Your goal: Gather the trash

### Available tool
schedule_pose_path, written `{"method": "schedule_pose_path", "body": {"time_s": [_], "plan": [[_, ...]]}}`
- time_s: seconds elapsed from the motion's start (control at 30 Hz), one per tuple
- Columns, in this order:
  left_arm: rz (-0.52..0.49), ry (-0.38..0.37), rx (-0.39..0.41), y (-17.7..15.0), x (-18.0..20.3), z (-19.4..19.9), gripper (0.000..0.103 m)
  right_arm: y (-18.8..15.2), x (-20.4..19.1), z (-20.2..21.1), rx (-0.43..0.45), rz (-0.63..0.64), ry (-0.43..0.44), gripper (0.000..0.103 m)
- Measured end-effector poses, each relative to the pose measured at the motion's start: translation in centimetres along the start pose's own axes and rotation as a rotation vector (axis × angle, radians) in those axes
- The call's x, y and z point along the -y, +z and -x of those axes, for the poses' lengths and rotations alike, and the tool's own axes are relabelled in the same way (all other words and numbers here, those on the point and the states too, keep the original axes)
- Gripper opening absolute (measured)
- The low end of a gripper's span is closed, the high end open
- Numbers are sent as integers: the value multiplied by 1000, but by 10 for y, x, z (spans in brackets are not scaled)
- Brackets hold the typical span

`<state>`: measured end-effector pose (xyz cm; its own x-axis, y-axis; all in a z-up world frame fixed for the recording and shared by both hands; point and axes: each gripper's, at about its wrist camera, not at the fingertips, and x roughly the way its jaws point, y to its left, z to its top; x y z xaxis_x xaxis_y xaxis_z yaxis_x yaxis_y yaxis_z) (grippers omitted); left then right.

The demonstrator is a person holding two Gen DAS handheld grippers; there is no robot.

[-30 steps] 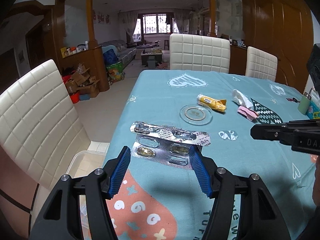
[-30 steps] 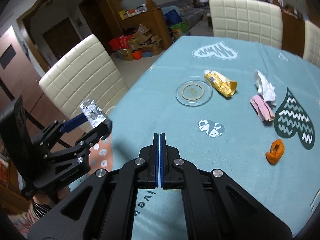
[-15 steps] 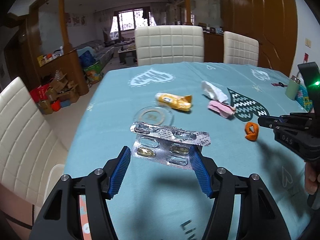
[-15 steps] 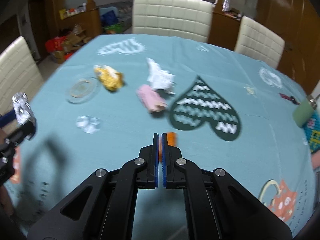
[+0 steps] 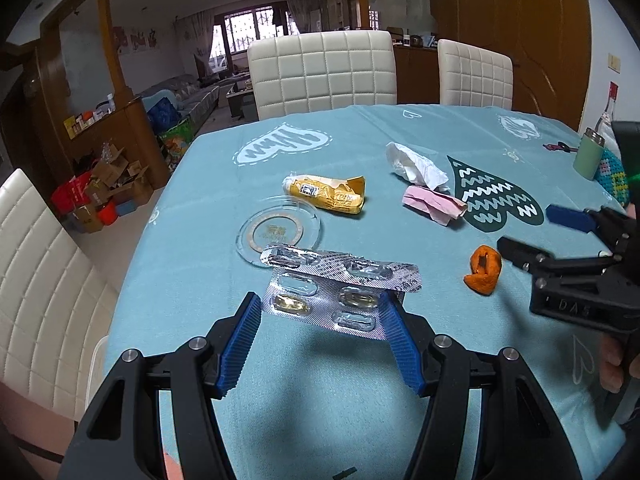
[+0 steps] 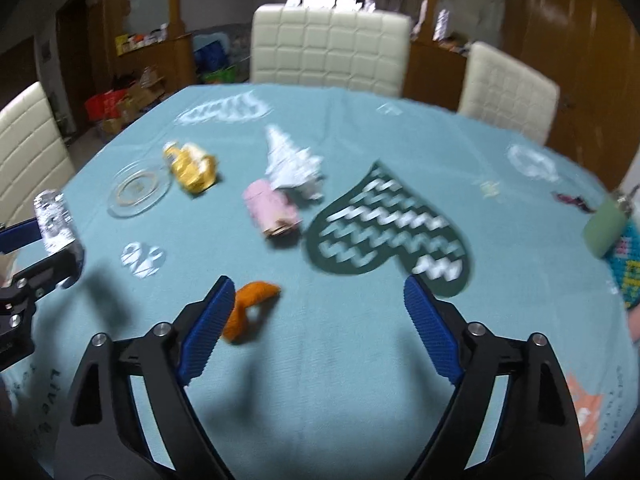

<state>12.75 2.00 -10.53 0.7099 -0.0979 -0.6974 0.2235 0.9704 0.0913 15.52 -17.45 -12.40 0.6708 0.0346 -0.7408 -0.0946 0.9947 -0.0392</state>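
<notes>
My left gripper (image 5: 320, 312) is shut on two silver pill blister packs (image 5: 340, 284), held above the teal tablecloth; it also shows at the left edge of the right wrist view (image 6: 52, 236). My right gripper (image 6: 316, 312) is open and empty, hovering over the table, with an orange peel (image 6: 250, 308) just inside its left finger. In the left wrist view the right gripper (image 5: 536, 232) sits beside the peel (image 5: 484, 270). On the table lie a yellow wrapper (image 5: 326, 194), a white crumpled tissue (image 5: 416, 164) and a pink paper wad (image 5: 434, 204).
A clear glass coaster (image 5: 278, 236) lies beside the yellow wrapper. A green cup (image 5: 588, 154) and a crocheted mat (image 6: 628, 268) sit at the table's right edge. White padded chairs (image 5: 322, 74) stand around the table. Boxes clutter the floor at far left (image 5: 104, 190).
My right gripper has opened wide and moved down toward the orange peel. My left gripper keeps the blister packs and has swung to face the table's middle.
</notes>
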Motion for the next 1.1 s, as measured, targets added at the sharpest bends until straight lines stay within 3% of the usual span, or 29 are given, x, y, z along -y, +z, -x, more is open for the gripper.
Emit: {"method": "schedule_pose_path", "body": {"time_s": [0.13, 0.2, 0.23, 0.27, 0.33, 0.67, 0.93, 1.1], "plan": [[6, 0, -4, -2, -2, -1, 60, -5, -16, -9, -32, 29, 50, 78], [9, 2, -8, -3, -4, -1, 60, -6, -22, -18, -74, 40, 64, 63], [12, 4, -8, -4, -5, -1, 60, -8, -25, -21, -97, 41, 74, 41], [16, 6, -7, -5, -7, 0, 60, -8, -27, -23, -106, 39, 82, 26], [20, 10, -3, -6, -10, 2, 60, -8, -33, -19, -95, 55, 91, 20], [62, 40, 55, -15, -35, 30, 60, -2, -91, 18, -33, 192, 166, 20], [132, 122, 89, -40, -77, 60, 60, 0, -167, 52, 54, 359, 220, 20], [198, 183, 92, -59, -113, 74, 60, 1, -209, 60, 64, 428, 267, 20]]}}
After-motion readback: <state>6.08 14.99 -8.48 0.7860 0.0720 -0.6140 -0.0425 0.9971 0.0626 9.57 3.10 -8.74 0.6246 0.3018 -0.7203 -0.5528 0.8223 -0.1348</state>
